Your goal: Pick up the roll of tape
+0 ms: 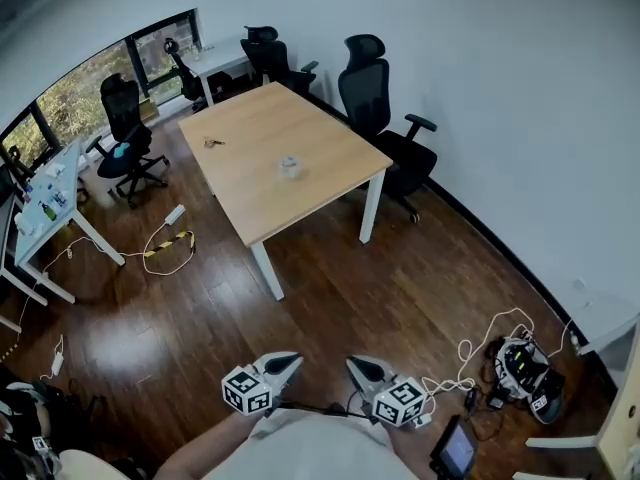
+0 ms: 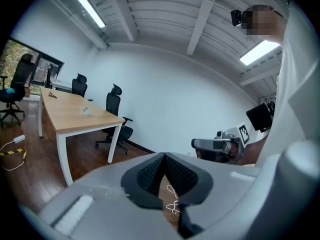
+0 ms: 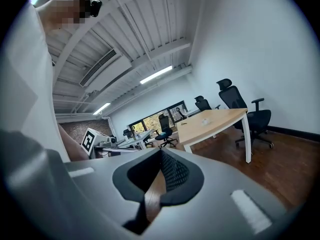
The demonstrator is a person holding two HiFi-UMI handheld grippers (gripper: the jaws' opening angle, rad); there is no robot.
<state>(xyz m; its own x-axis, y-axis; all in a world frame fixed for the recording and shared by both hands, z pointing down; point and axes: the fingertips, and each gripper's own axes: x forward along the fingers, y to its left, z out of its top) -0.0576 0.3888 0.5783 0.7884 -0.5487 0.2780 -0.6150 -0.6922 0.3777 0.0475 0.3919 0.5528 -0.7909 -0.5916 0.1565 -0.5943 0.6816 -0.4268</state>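
Your left gripper [image 2: 163, 157] is closed, its ribbed pads meeting at the tips with nothing caught between them. Your right gripper [image 3: 161, 153] is the same: tips together and empty, with only floor showing through the gap lower down. In the head view both sit at the near edge, close in front of your body and just beside each other. Their noses lean toward one another, and each points slightly downward over the dark wooden floor [image 1: 330, 288].

The roll of tape [image 1: 290, 166] is well apart from both grippers. It lies on the light wooden table [image 1: 250, 128] farther into the room, toward the right part of the tabletop. A small dark object [image 1: 212, 143] lies on the same table, left of the tape and apart from it; you cannot tell what it is.

A black office chair [image 1: 375, 93] stands at the table's far right side, and a second black chair [image 1: 268, 50] stands farther back. Left of the table there is a third black chair [image 1: 125, 133], near a white desk [image 1: 40, 218] at the left edge. On the floor between that desk and the table lie a white power strip [image 1: 174, 214] and a yellow-and-black cable [image 1: 170, 243]. At the near right, a tangle of white cables [image 1: 478, 353] lies beside a round device [image 1: 522, 366].
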